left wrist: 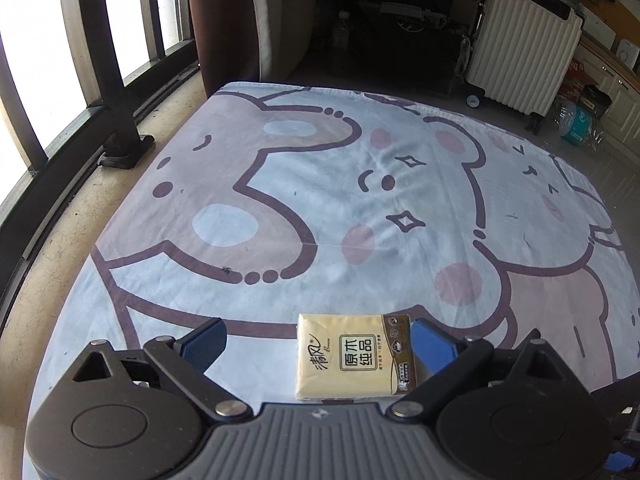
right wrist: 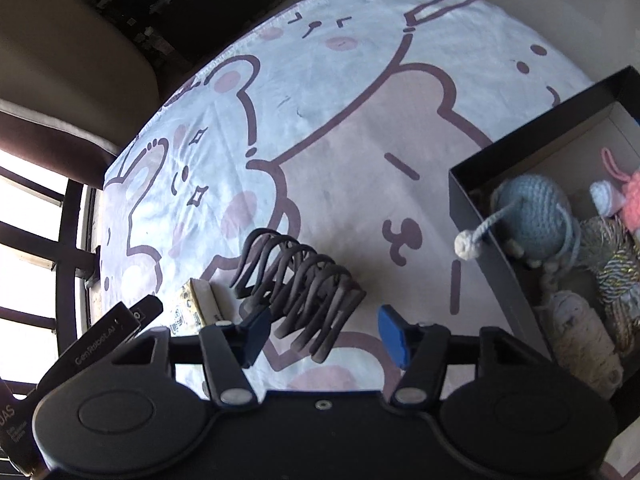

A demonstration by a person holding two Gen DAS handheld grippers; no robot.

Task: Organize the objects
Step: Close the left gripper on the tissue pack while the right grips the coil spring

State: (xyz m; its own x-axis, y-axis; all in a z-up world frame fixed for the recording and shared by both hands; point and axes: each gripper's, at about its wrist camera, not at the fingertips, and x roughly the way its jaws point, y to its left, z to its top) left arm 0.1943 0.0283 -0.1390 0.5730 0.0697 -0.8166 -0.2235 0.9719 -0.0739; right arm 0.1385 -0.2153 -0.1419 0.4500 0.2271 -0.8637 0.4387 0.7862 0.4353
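Surface: a cartoon-bear printed cloth spread flat, filling most of both views.
Background, left wrist view: window bars in the upper left of the frame, 1 ribbed white suitcase in the upper right, dark clutter along the top centre.
Left wrist view, count: 1 tissue pack, lying flat on the cloth at lower centre.
Left gripper: jaws wide apart, resting on nothing; the pack lies between the 2 blue pads, close against the pad on the frame's right and well apart from the pad on the frame's left. Whether the right-hand pad touches the pack, I cannot tell.
Right wrist view, count: 1 dark coiled spring-like holder at lower centre, 1 black box at the right edge.
Box contents: 1 blue crocheted toy, 1 pink knitted item, at least 2 balls of twine, 1 metallic, 1 pale.
Right gripper: jaws about half apart; the holder's near end sits between the pads, just beside the pad on the frame's left, with a gap before the other pad.
Only in the right wrist view: the box, the holder, and the left gripper's tip at lower left beside the tissue pack.
Only in the left wrist view: the suitcase and the pack's printed top.
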